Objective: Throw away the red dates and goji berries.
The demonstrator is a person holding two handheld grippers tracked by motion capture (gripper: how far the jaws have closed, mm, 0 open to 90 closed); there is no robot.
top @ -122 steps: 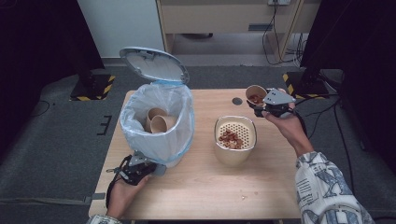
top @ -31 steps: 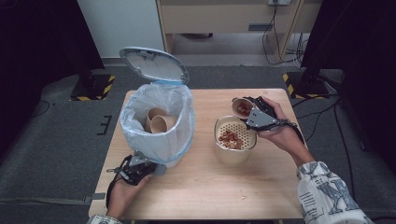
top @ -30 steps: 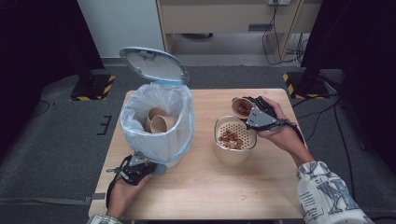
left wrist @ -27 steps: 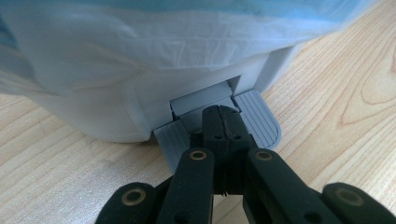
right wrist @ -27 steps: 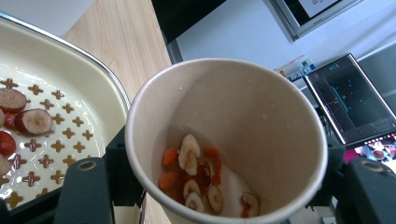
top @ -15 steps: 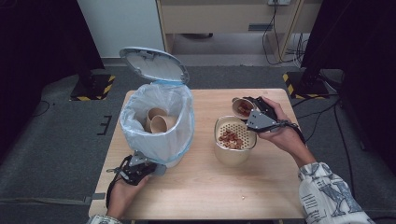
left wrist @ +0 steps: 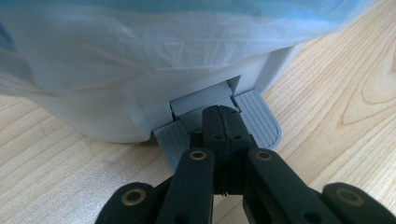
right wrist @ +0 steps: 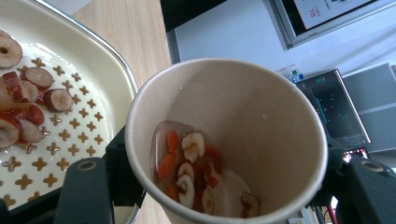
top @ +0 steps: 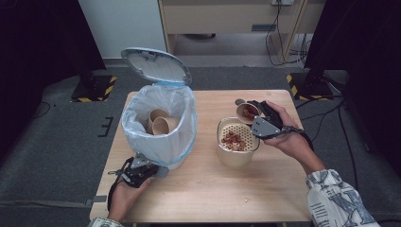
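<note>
Tilting over the perforated cream strainer (top: 238,136), the round paper cup (top: 248,112) of wet fruit slices sits clamped in the right claw (top: 255,113); the left claw (left wrist: 223,122), fully closed, presses the bin's ribbed grey pedal (left wrist: 258,122) on the wooden tabletop (top: 213,189).

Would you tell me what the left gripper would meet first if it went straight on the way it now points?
The left gripper, jaws shut, rests on the grey ribbed foot pedal. Straight on, it would likely meet the white plastic base of the lined pedal bin, just behind the pedal.
</note>
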